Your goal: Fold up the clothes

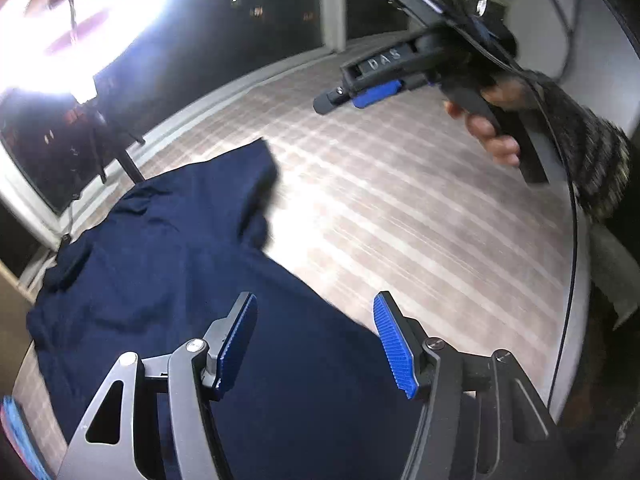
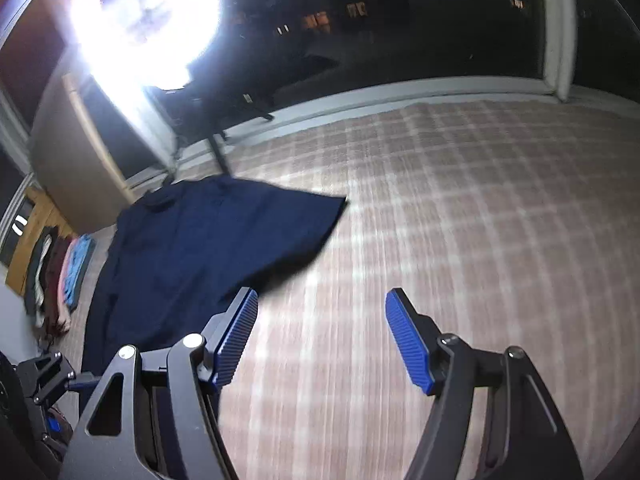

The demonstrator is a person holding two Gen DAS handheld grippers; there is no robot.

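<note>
— Left claw (image 1: 314,340) first: what's it doing?
— Spread wide, gripping nothing, hanging over the navy shirt (image 1: 168,264), which lies flat on the checked cloth (image 1: 400,208) under and ahead-left of it.
— And the right claw (image 2: 320,336)?
— Also released. The shirt (image 2: 208,240) sits ahead-left, clear of its fingers.
— Beyond that?
— Folded clothes (image 2: 60,276) stacked far left, a glaring lamp (image 2: 144,20) behind.

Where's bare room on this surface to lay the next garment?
Free: the wide checked cloth to the right of the navy shirt, out to the far pale edge strip. The right gripper hangs open over it. Crowded: the left side, where the stack of folded clothes lies beside the shirt, and the left gripper, open above the shirt.
</note>
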